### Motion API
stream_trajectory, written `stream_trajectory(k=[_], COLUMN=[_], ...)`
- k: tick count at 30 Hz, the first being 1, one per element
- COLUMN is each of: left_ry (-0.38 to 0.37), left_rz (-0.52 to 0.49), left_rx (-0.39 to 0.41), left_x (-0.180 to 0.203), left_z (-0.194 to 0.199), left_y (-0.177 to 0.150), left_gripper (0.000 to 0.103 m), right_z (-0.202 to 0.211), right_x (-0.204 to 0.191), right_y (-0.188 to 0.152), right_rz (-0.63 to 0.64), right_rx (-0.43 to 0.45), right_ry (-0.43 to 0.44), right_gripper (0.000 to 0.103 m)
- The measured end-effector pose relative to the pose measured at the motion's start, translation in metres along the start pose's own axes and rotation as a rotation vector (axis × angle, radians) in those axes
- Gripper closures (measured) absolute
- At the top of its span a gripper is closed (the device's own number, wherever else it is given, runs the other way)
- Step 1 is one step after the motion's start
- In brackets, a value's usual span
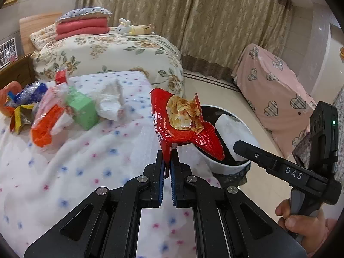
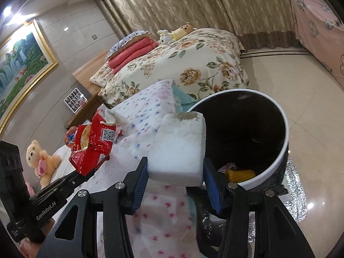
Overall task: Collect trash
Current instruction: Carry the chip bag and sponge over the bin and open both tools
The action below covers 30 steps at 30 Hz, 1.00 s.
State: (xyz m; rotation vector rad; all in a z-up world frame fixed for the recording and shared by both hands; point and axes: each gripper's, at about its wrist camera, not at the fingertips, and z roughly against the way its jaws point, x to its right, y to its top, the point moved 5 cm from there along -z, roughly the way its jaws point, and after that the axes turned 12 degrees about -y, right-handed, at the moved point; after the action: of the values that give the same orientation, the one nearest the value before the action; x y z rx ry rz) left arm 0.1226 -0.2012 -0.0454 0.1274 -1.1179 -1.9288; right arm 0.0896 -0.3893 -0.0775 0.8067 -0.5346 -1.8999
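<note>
Crumpled plastic and paper litter [image 1: 53,109] sits at the left of the left wrist view, heaped on the dotted white blanket [image 1: 81,163]: an orange bag, a green carton [image 1: 82,109], a wad of white tissue [image 1: 110,103]. At frame centre the left gripper [image 1: 167,161] is clenched on the lower corner of a torn red snack wrapper [image 1: 182,124], which stands up from the jaws with its opened side toward the camera. Just behind and to the right of the wrapper lies the bin [image 1: 228,167], white-rimmed with a dark inside, standing on the floor beside the blanket's edge. At lower right a hand [image 1: 301,221] holds the handle of the other tool, whose finger reaches in over the bin's rim.

In the right wrist view the red wrapper appears at centre left, gripped by the left tool. At centre, the right gripper [image 2: 175,167] grasps a white foam block [image 2: 178,148] between its blue pads, the block's speckled top end tilted toward the bin's mouth. To the right the bin opens wide, with some yellow and patterned scraps already at its bottom [image 2: 238,174].

Both pieces appear to be mid-carry to the bin. Next, each should be brought fully over the dark opening, then let go, the foam first since it is nearest; the light wrapper may cling or drift past the rim.
</note>
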Motion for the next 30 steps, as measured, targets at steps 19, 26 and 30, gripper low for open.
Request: stream_trajectory(k=[19,26,30], left_ry=[-0.058,-0.073,-0.076], left_rz=[-0.062,-0.076,-0.076], left_rx=[-0.042,-0.088,-0.112], left_x=[0.035,0.048,0.050], left_z=[-0.034,-0.057,-0.069], left_y=[0.010,0.008,0.007], left_gripper=[0.098,0.098,0.098], right_z=[0.000,-0.002,-0.005], right_x=[0.036,0.049,0.054], right_y=[0.010,0.014,0.015], right_rz=[-0.052,-0.061,-0.056], right_rx=[0.010,0.007,-0.002], right_ry=[-0.039,-0.054,-0.058], right_gripper=[0.052,0.052,0.052])
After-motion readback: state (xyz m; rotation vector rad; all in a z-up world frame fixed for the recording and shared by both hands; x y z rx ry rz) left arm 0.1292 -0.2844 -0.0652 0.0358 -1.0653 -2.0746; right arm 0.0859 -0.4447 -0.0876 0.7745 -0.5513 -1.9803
